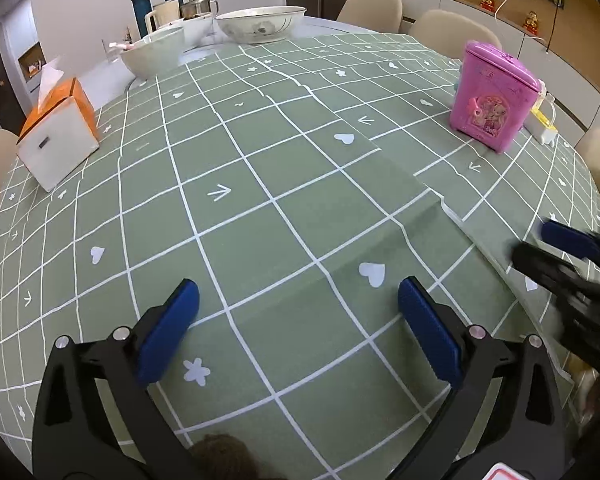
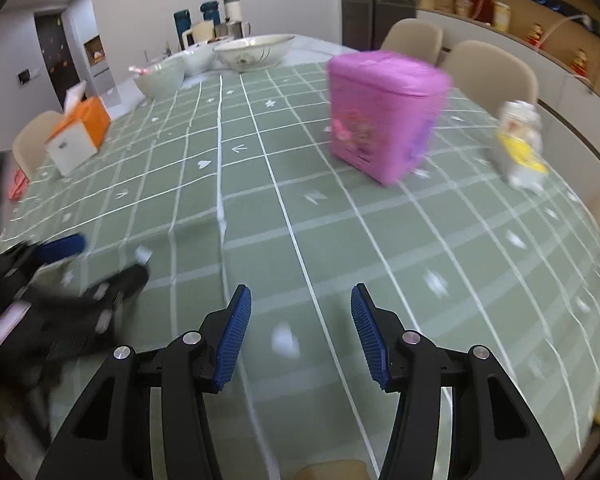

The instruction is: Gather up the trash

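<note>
Right wrist view shows the likely trash, a crumpled white-and-yellow wrapper or small bottle (image 2: 521, 148), blurred, lying on the green checked cloth near the far right edge of the bench (image 2: 340, 240), just beside the pink lidded bin (image 2: 384, 114); what exactly it is I cannot tell. Left wrist view has the same item (image 1: 545, 120) half hidden behind the bin (image 1: 494, 102), touching or nearly touching it. Bin stands upright with its lid shut, probably the drop point, so it sits close to the trash. Right gripper (image 2: 298, 336) hangs over bare cloth with jaws apart and nothing between them, well short of the wrapper; it is the nearer one and likely the one to pick. Left gripper (image 1: 298, 332) also has jaws spread wide and empty, aimed down at the cloth, perhaps free to deal with the lid. Off to the far left sits an orange-and-white tissue box (image 1: 60, 128), and at the back white bowls (image 1: 260, 24) plus cups and flasks, all well apart from the trash. Beige chairs ring the bench. Nothing collected yet by my reading.
</note>
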The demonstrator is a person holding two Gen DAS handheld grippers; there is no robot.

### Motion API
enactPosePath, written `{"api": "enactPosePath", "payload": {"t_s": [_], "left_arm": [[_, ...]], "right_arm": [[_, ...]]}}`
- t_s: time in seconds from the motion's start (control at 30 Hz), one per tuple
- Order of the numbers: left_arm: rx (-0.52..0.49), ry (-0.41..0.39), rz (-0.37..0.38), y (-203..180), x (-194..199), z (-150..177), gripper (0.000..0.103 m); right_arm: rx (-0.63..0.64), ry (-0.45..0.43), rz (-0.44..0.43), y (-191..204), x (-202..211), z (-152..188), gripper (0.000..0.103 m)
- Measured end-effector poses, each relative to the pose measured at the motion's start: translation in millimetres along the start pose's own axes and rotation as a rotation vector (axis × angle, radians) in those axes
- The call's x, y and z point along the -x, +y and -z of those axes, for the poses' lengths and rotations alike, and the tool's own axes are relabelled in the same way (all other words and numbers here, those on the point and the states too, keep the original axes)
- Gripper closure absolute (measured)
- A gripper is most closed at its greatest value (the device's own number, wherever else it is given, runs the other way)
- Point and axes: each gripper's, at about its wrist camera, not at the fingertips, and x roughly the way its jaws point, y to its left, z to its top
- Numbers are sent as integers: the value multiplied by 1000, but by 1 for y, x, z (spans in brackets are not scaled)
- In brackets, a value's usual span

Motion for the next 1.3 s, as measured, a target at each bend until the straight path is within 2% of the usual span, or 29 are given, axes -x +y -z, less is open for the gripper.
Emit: {"api": "enactPosePath", "payload": {"t_s": [0.07, 0.2, 1.3], "left_arm": [[0, 0, 0, 2, -2, 0, 8], [0, 0, 0, 3, -2, 0, 8], [0, 0, 1, 2, -2, 1, 8]], "right_arm": [[25, -10, 25, 4, -6, -4, 50], [27, -8, 19, 4, -12, -6, 49], [31, -9, 24, 7, -8, -5, 49]]}}
